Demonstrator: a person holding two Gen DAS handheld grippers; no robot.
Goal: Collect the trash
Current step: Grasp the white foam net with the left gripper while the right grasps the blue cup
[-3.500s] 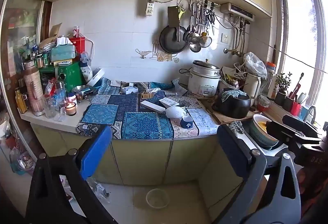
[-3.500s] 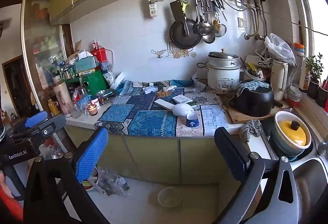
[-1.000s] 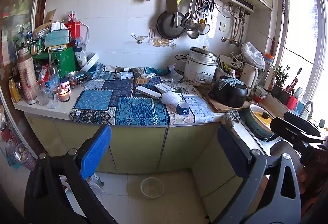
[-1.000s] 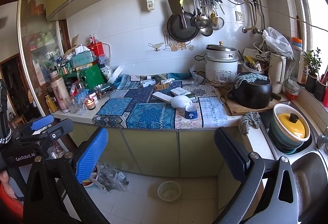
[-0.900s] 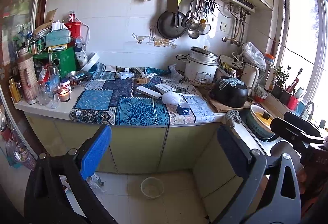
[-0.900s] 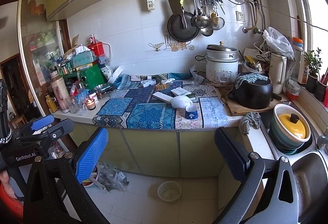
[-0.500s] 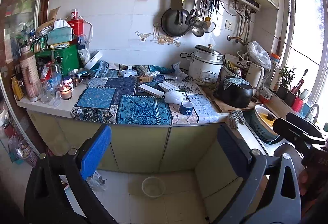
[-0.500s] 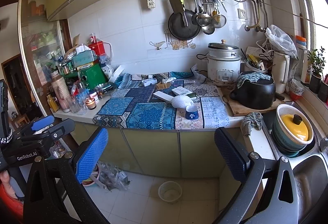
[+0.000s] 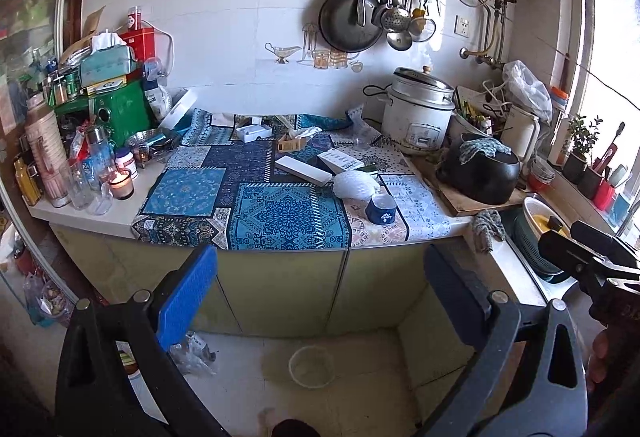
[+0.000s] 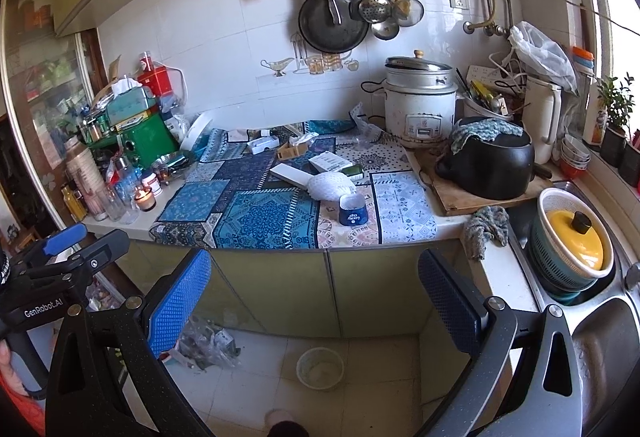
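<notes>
Trash lies on a blue patterned cloth over the counter: a white foam net, a blue paper cup, flat white boxes, a small brown box with tissue and clear plastic wrap. A small round bin stands on the floor below the counter. My left gripper is open and empty, well short of the counter. My right gripper is open and empty too, beside it.
A rice cooker, a black pot on a wooden board, and a sink with a yellow-lidded pot fill the right. Bottles, a lit candle and a green box crowd the left. A plastic bag lies on the floor.
Both grippers have moved closer to the counter, which now looks larger. Both stay open and empty.
</notes>
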